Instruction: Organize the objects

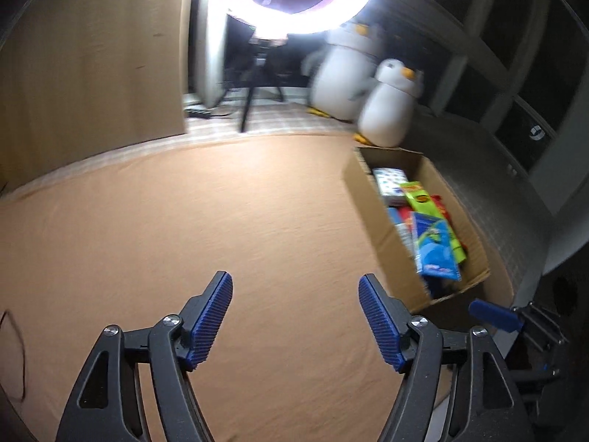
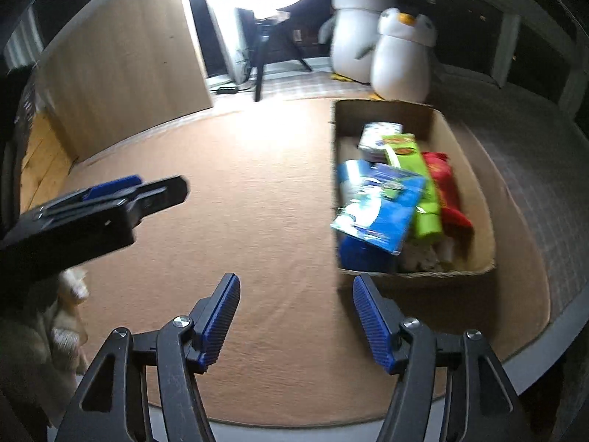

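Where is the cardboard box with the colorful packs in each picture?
Left wrist view: the cardboard box sits at the right, past the right finger of the open left gripper.
Right wrist view: the cardboard box lies right of center, just beyond the open right gripper.
Shared landmark: the smaller penguin plush stands right behind the box's far end in both views.

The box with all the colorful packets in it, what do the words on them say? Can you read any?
No words can be read anywhere.
Blue packet: has printing, too blurred to read.
Green packet: a red and yellow label, too blurred.
Red packet: no lettering can be made out.
White patterned packet: only tiny blurry shapes.
Cardboard box: plain walls, no text seen.
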A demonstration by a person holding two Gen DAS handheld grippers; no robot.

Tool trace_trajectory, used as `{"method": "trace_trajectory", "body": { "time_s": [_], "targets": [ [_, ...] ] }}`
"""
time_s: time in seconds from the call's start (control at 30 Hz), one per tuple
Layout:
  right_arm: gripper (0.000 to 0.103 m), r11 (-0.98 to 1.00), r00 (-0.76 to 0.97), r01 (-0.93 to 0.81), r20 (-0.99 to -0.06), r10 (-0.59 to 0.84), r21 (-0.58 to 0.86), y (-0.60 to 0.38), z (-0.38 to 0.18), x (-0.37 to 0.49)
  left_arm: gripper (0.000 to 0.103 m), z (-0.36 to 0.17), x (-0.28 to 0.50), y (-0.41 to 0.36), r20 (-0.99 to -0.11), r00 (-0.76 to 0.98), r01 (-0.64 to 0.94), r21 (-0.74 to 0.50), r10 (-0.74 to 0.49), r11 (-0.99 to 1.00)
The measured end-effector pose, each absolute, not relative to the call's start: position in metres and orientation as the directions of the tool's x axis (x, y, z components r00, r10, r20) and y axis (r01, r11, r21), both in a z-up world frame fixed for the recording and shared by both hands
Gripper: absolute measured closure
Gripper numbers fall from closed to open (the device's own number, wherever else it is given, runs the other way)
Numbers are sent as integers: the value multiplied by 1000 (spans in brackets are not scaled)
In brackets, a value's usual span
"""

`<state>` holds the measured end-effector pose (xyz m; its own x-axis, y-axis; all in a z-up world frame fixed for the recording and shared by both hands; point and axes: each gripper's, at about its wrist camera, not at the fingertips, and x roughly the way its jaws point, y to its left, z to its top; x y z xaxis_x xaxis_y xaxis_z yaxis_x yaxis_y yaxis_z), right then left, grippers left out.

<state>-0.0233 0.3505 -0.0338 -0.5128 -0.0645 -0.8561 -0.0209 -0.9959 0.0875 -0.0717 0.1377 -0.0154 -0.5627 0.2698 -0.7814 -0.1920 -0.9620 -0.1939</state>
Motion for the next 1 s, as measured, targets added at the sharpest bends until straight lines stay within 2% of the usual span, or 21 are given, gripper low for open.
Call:
{"method": "trace_trajectory", "body": {
  "time_s": [0.27,0.5,0.57,1.0],
  "targets": [
    [42,-997,-516,40,-852,-82,72,310,-33,-29,15,-6,-37,88,-781,-596,-108,-152,186,-982],
    [42,-996,-541,57,-836,-93,74,284,-30,-34,12,1,-20,66,-783,-605,-77,-125,146,-989],
    [41,-995,-548,59,-831,-95,75,278,-30,-34,6,2,-15,59,-782,-608,-57,-130,138,-990],
    [41,-994,-557,69,-824,-106,82,257,-38,-36,6,-4,-4,31,-782,-616,-8,-118,98,-993]
  ]
}}
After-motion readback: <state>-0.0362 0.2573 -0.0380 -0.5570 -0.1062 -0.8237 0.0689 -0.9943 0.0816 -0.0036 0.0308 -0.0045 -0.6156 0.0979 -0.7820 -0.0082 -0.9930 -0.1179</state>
